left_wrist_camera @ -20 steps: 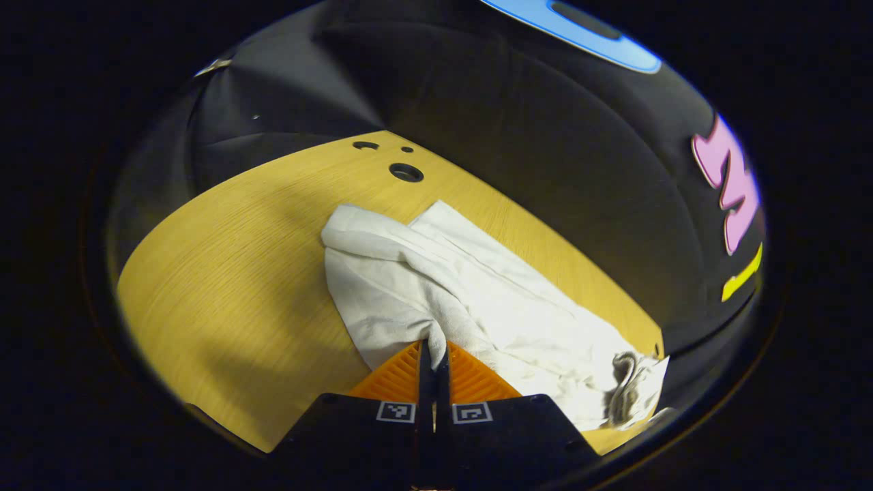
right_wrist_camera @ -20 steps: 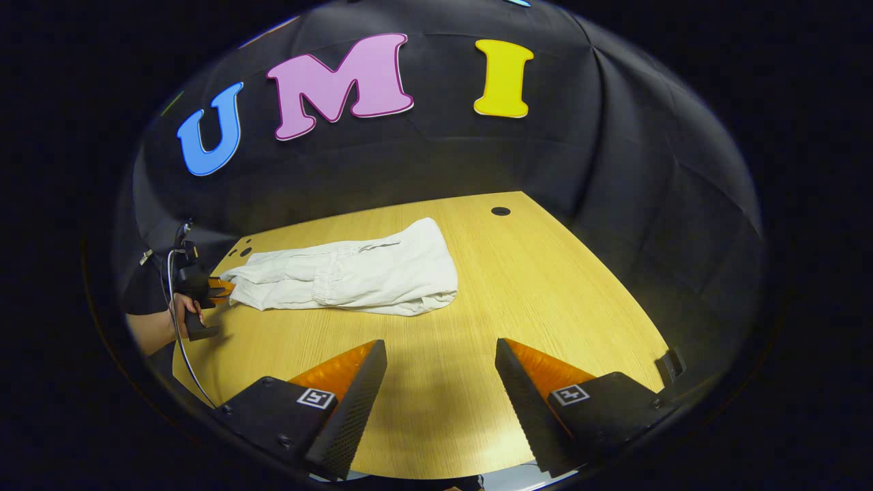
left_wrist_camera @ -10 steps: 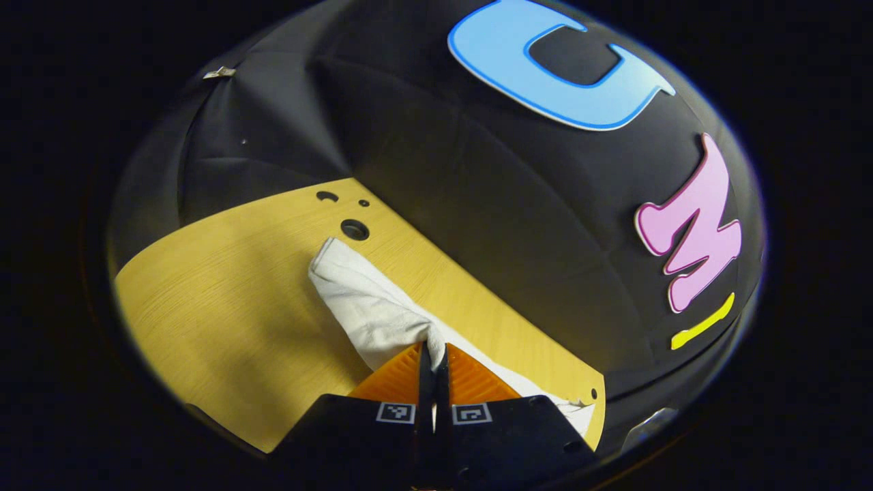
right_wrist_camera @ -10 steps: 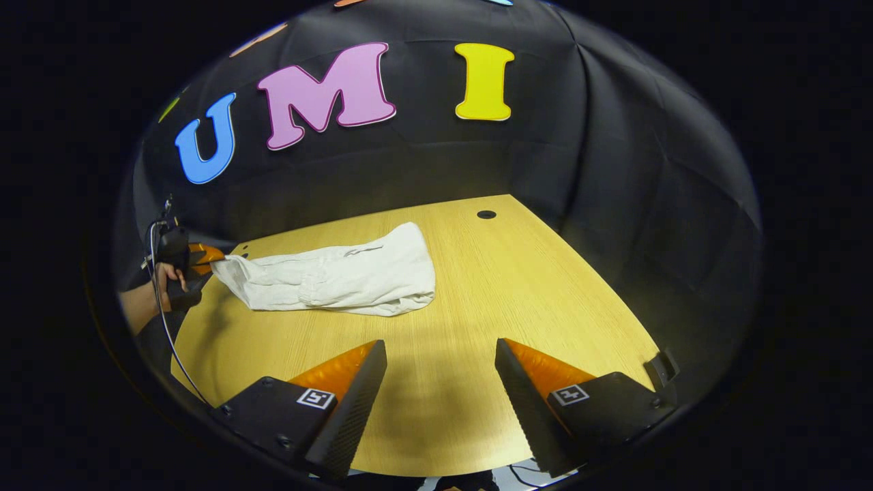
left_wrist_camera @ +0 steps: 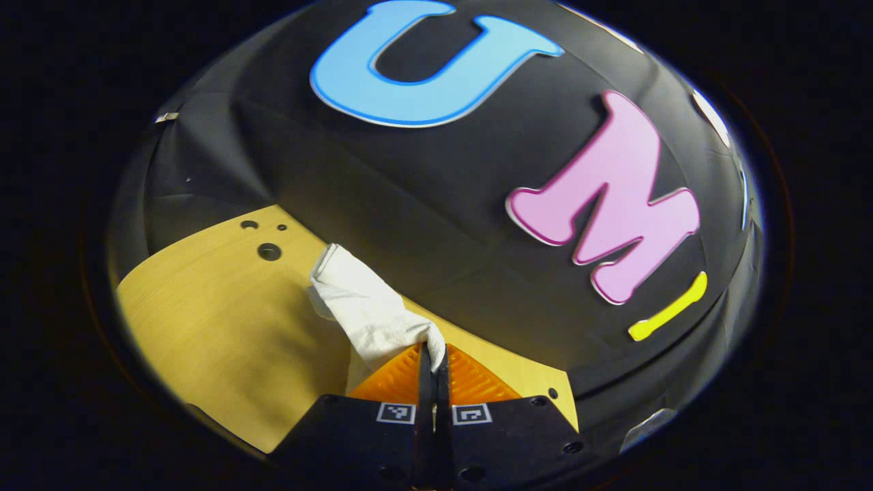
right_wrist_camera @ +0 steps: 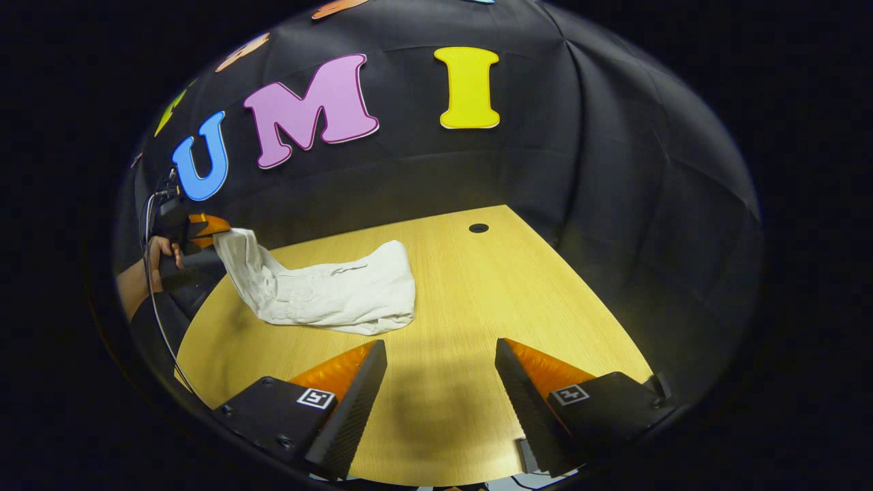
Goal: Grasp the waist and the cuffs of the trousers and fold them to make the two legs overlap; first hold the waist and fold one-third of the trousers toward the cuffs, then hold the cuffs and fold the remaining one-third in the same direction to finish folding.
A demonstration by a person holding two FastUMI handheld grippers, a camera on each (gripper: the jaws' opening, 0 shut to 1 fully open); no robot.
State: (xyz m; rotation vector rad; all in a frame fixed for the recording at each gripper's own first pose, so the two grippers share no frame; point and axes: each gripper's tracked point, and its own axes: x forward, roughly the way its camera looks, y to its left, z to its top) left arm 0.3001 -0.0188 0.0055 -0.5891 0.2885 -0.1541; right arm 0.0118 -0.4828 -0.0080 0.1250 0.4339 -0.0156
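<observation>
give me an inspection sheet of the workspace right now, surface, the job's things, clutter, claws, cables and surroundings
Surface: wooden table, round holes in it.
Job's things: white trousers, bunched, one end lifted off the table, the rest lying on it.
Clutter: nothing seen.
Claws: left claw shut on the trousers' raised end, held by a hand; right claw open, holding nothing, over bare table near the trousers.
Cables: one cable hangs from the left claw past the table edge.
Surroundings: black cloth wall behind the table.
</observation>
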